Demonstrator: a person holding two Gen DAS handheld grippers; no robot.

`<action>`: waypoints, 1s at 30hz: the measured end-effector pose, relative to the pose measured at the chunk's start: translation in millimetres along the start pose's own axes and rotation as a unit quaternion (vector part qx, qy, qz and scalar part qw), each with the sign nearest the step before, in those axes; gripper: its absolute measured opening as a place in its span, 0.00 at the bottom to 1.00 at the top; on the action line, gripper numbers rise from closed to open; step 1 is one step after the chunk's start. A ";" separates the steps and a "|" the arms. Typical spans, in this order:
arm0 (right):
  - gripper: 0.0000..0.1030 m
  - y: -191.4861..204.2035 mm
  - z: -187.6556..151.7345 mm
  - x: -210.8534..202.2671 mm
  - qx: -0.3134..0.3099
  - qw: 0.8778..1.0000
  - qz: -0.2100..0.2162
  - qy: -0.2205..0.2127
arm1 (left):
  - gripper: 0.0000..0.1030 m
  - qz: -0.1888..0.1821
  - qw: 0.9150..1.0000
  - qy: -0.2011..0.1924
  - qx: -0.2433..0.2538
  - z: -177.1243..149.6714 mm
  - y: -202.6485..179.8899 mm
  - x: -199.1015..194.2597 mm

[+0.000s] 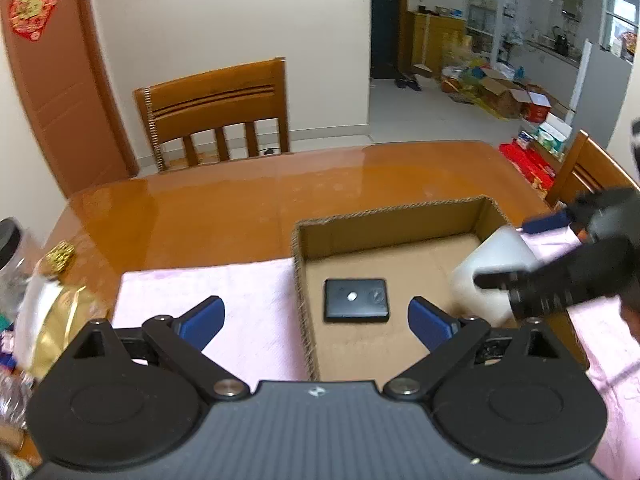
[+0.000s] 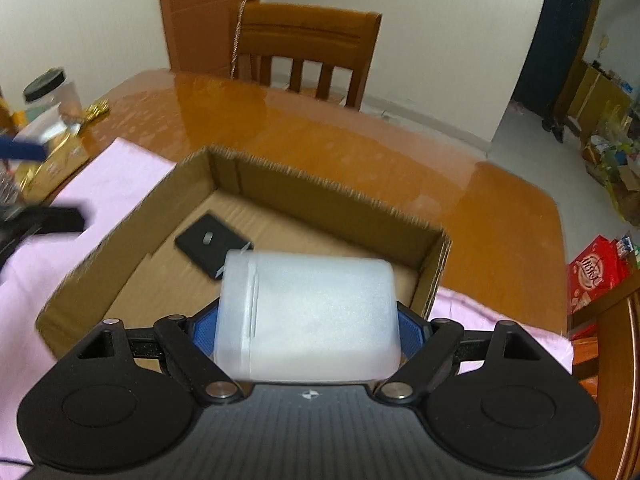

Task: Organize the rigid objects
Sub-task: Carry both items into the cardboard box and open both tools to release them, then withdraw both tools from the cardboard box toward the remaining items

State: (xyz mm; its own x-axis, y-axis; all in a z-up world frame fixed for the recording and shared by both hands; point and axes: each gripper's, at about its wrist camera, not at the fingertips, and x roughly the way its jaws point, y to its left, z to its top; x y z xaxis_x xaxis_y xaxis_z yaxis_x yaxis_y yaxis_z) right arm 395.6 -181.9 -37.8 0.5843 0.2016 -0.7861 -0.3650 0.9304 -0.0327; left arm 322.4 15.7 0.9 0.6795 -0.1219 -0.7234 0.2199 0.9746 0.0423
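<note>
My right gripper (image 2: 308, 330) is clamped on a frosted white plastic container (image 2: 308, 312), its blue pads (image 2: 410, 330) pressed against the two ends, so the container lies sideways across the jaws with its lid seam toward my left finger. Just beyond and below it sits the open cardboard box (image 2: 320, 196); the container hangs over the box's near right corner. Farther ahead and a little left, a flat black device (image 2: 208, 242) lies on the box floor, partly hidden behind the container's edge.

My left gripper (image 1: 316, 322) is spread wide with nothing between its blue pads (image 1: 202, 320). It straddles the box's left wall: one finger over the pink cloth (image 1: 224, 292), the other inside the box. The black device lies directly ahead between the fingers. To the right, the white container shows in the other gripper's hold over the box's right side. Off to the left, at the edge of the wooden table (image 1: 240, 200), are a gold packet (image 1: 60, 320) and a black-lidded jar (image 1: 10, 248). A wooden chair (image 1: 216, 108) stands across the table.
</note>
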 end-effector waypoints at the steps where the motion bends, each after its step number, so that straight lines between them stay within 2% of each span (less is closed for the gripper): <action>1: 1.00 0.2 3.3 0.3 0.000 1.000 -0.007 -0.003 | 0.95 0.002 1.000 -0.002 -0.003 -3.3 2.0 -3.6; 8: 1.00 8.5 1.8 -16.0 -0.007 1.000 -0.019 -0.016 | 0.97 0.020 1.000 0.008 -0.018 -30.7 6.7 -19.4; 17: 1.00 18.6 -24.8 -45.8 0.022 0.999 -0.021 -0.021 | 0.98 0.037 0.999 0.016 -0.023 -68.6 7.8 -40.1; 23: 1.00 30.4 -60.5 -67.2 0.060 0.998 -0.032 -0.014 | 0.98 0.045 0.999 0.012 0.005 -100.0 3.2 -46.3; 30: 1.00 45.7 -118.6 -83.9 0.118 0.992 -0.050 0.012 | 0.98 0.041 0.998 0.024 0.034 -126.0 -2.6 -49.2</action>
State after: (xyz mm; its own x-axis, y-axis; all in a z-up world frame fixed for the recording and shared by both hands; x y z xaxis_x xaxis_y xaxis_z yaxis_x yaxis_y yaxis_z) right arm 243.9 -192.6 -46.6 0.5910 0.0994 -0.8005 -0.1235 0.9918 0.0320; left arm 200.2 42.8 -50.4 0.6625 -0.0319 -0.7483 0.2137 0.9656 0.1480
